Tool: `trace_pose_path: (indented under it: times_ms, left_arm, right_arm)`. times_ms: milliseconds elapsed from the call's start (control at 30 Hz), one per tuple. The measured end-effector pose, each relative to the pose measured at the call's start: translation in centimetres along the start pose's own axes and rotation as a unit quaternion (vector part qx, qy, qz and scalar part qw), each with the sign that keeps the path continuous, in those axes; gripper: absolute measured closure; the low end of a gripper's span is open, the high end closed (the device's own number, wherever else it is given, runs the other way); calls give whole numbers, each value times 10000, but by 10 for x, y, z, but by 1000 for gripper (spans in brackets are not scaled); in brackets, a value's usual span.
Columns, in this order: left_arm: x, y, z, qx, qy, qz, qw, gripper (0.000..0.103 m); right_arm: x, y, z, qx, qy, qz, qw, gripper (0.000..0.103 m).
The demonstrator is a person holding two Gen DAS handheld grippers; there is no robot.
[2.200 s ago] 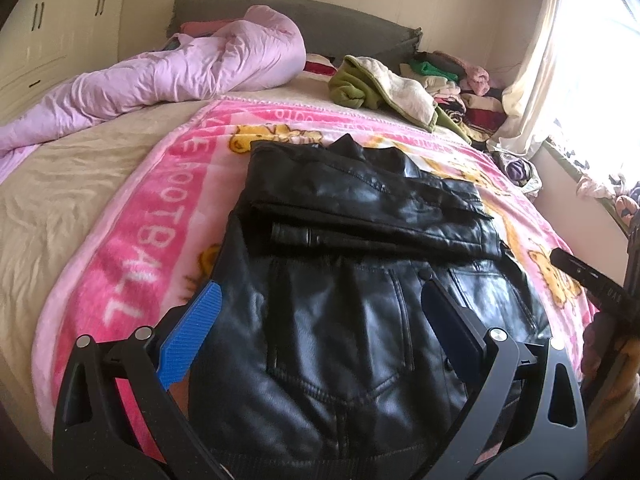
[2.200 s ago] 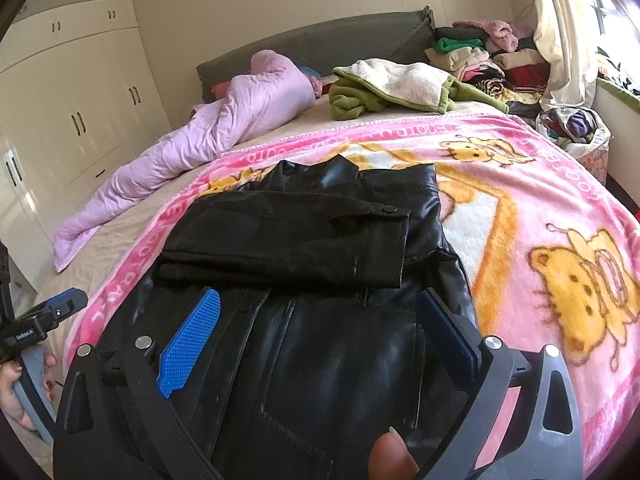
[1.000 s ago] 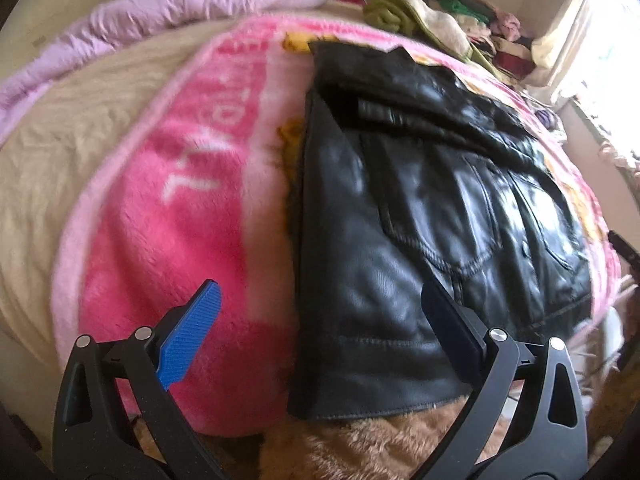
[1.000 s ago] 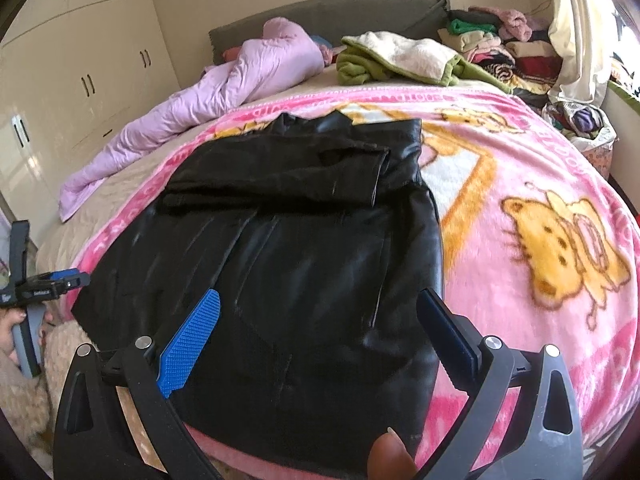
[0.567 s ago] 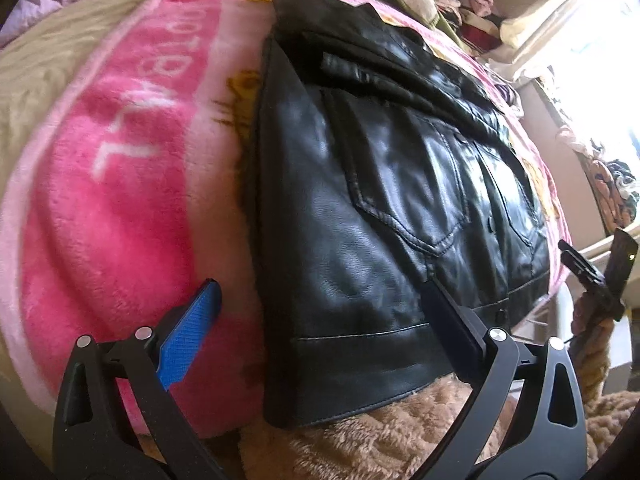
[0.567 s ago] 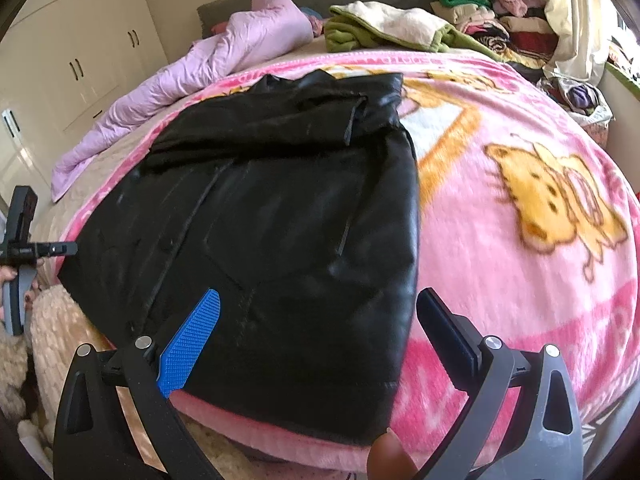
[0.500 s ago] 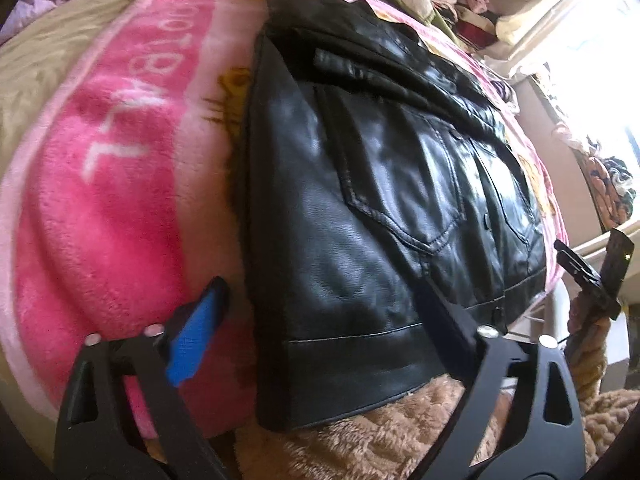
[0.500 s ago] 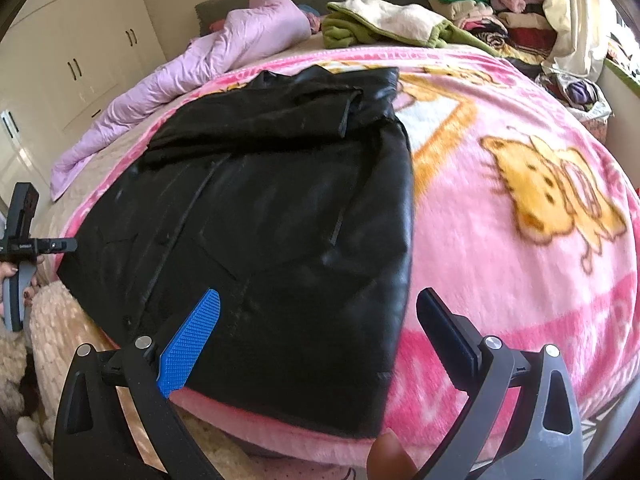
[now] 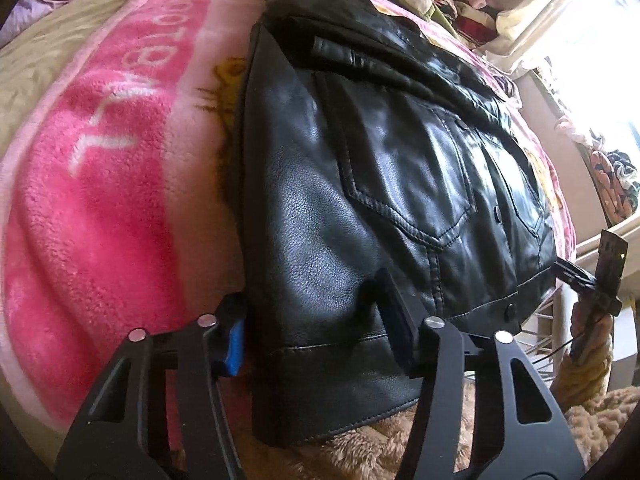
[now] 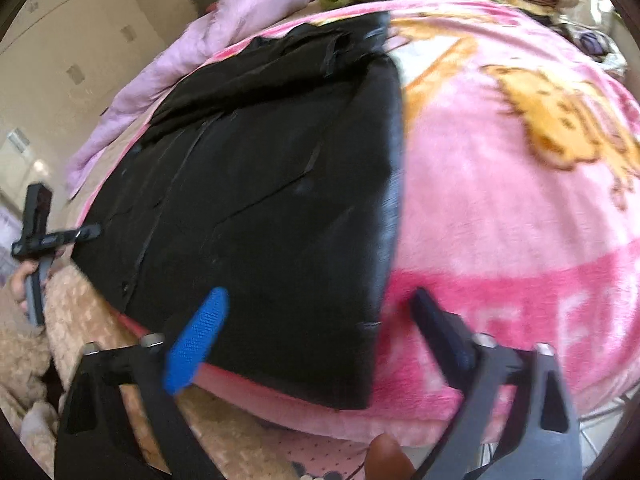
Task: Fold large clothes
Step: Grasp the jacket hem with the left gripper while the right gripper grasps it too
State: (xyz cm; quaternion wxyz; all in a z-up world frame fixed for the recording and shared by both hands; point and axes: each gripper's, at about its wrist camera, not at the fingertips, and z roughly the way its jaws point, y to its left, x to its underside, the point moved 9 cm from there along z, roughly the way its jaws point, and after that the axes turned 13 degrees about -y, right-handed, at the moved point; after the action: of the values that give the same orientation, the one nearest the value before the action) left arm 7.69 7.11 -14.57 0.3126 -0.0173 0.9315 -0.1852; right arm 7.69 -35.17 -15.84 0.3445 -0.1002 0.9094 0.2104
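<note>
Black leather jacket [image 9: 384, 184] lies flat on a pink blanket [image 9: 100, 184] spread over the bed, its sleeves folded across the upper part and its hem hanging just over the near edge of the bed.

At the left corner of that hem sits the left gripper [image 9: 316, 332]. Its jaws have just been closing and now stand about half open with the corner of the jacket between them; the blue pad [image 9: 235, 342] looks to touch the jacket's side edge, but whether both pads press cannot be told.

At the other hem corner the right gripper [image 10: 320, 320] has jaws that have also just been closing, yet they are wide apart, straddling the corner without touching it. That view is blurred.

A purple quilt [image 10: 208, 36] lies bunched near the headboard.
</note>
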Motion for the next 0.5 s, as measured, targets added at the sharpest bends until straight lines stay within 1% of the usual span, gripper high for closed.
trace_pose_path:
  times_ms: [33,67,133,200,267,300,333,400,500]
  left_arm:
    - [0,-1,0,-33,2,69,10000,62]
    - [-1,-2,-1,-45,-10,113,9999,66]
    - [-5,-4,-4,-72,-65,151,9998,74]
    - [-13,-6,-11,21,-218,93,9997,87]
    - [-24,-9,-20,177,-406,5,9990,93]
    - [-29,-11,-25,233,-492,-16,9985,93]
    - [-38,-14,-31,282,-632,-37,9976,94]
    - [-51,-18,-39,378,-840,-83,9957,94]
    - [-73,-25,-49,455,-1145,-120,9923,95]
  right_arm:
    - [0,0,0,81,-22,-58,9999,34]
    - [-1,0,0,116,-101,18,9999,39]
    - [-8,-1,-6,-82,-252,326,9991,68]
    - [-19,0,-15,-343,-482,529,9968,79]
    - [-32,5,-27,-579,-750,562,9939,83]
    - [-42,9,-37,-704,-979,527,9913,86]
    - [-48,11,-42,-762,-1106,516,9896,90]
    - [-65,14,-54,-869,-1410,555,9846,91]
    - [-88,15,-62,-971,-1740,630,9779,91]
